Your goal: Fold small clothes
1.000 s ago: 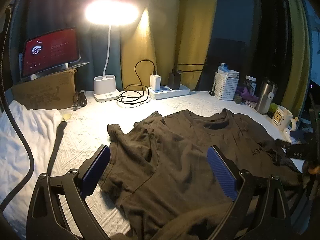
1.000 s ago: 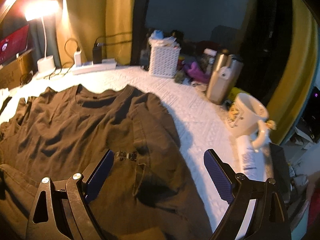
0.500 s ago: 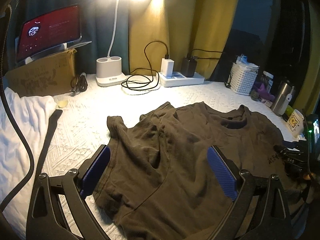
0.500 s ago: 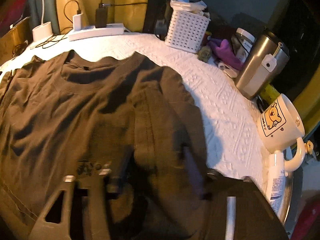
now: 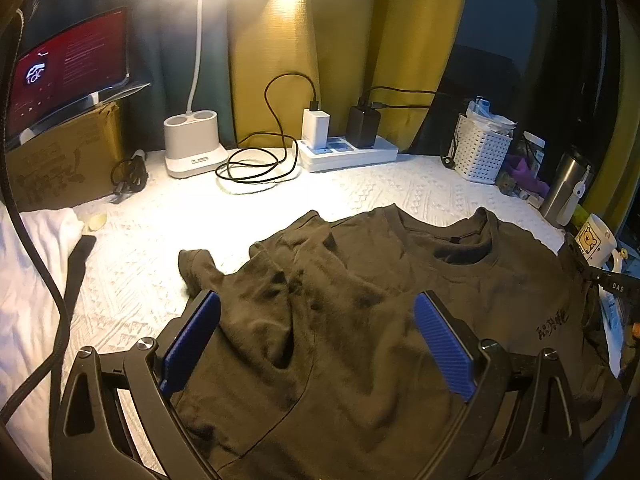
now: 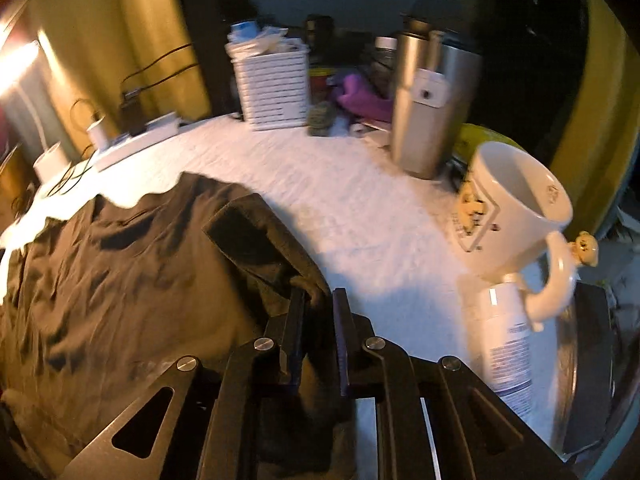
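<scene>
The right gripper [image 6: 316, 300] has its two fingers pinched together on a fold of the dark brown cotton T-shirt [image 5: 360, 320] at its right sleeve edge; the fabric bunches between the pads, and the frame is blurred, so the exact hold is hard to make out. The left gripper [image 5: 316, 344] hovers over the shirt's left side with its two blue ribbed pads [image 5: 442, 348] spread wide, nothing between them. The shirt lies rumpled, collar away from the cameras, on the white textured table cover [image 5: 360, 196]; its lower hem is cut off by the frame. Just beside the right gripper stand one white bear-printed ceramic mug [image 6: 516, 216], one steel tumbler [image 6: 424, 108] and one white slatted basket [image 6: 276, 88]. Further back sit one white power strip [image 5: 348, 152] with two chargers and one white desk lamp [image 5: 194, 148].
</scene>
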